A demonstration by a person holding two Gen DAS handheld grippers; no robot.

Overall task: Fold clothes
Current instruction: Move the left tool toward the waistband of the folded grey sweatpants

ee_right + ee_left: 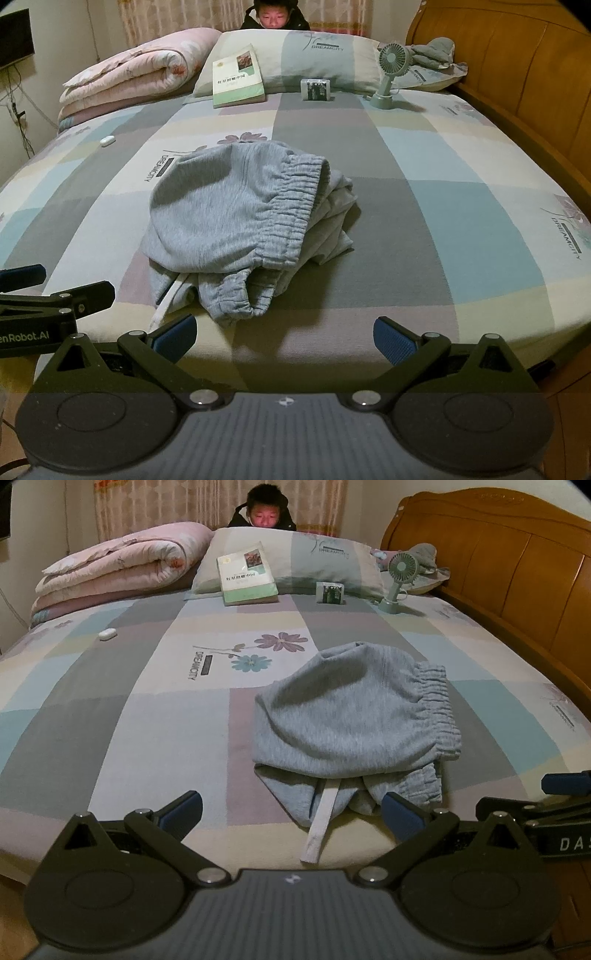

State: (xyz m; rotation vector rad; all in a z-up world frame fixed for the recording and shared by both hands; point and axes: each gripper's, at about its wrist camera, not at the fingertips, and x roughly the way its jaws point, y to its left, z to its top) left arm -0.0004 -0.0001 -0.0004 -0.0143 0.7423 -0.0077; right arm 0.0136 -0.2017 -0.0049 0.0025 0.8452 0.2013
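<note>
— While both tools hang at the near bed edge, which sits closer to the grey sweatpants (351,716)?
— On the left, the left gripper (291,812), jaws wide and empty, has the white drawstring (319,823) between its fingers. Further right, the right gripper (284,336), equally wide, faces the ribbed cuff (236,306).
— Fabric?
— Soft fleece, bunched; elastic waistband (295,206) gathered on its right side.

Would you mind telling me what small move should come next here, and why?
Probably bring the left gripper forward and down onto the near edge of the grey trousers. Both it and the right gripper are open and empty, and the trousers lie bunched on the bed, drawstring trailing.
</note>
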